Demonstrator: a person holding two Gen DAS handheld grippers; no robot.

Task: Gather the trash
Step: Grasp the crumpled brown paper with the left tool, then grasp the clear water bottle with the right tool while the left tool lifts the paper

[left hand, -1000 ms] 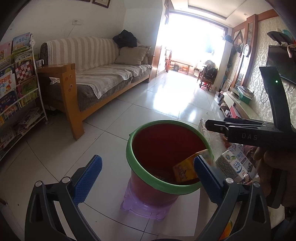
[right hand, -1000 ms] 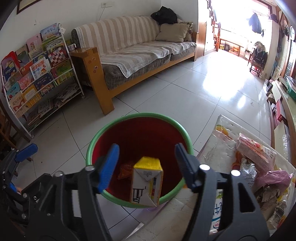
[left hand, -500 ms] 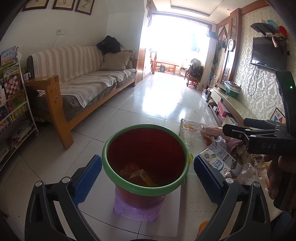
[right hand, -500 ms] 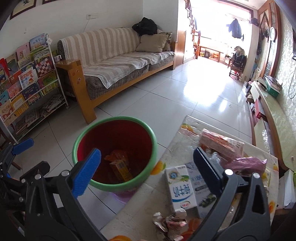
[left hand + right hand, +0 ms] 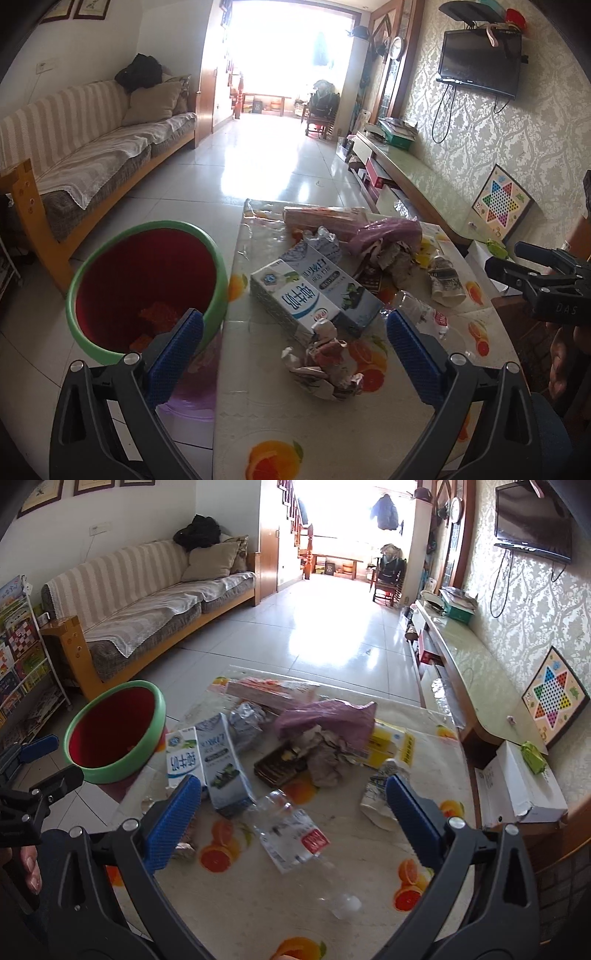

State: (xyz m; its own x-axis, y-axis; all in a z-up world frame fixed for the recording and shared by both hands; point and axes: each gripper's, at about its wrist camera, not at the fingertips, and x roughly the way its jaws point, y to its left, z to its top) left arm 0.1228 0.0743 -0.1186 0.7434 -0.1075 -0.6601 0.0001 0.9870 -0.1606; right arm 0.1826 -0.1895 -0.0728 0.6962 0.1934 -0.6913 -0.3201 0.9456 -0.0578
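A red bin with a green rim [image 5: 147, 280] stands left of the table and holds small orange cartons; it also shows in the right wrist view [image 5: 114, 727]. Trash lies on the fruit-print table [image 5: 295, 424]: two milk cartons [image 5: 295, 299] [image 5: 207, 760], a crumpled wrapper [image 5: 321, 362], a flattened clear bottle [image 5: 295, 834], a purple bag [image 5: 328, 716], a paper cup [image 5: 376, 797]. My left gripper [image 5: 291, 350] is open above the wrapper. My right gripper [image 5: 291, 819] is open above the bottle.
A sofa [image 5: 92, 155] stands at the left, a book rack [image 5: 22, 657] at the far left. A low TV counter [image 5: 472, 672] runs along the right wall. A white box [image 5: 524, 786] sits right of the table. A purple stool [image 5: 192, 402] is under the bin.
The yellow carton left my right gripper and dropped into the bin. Both grippers swung right from the bin to over the table trash. My right gripper opened wide.
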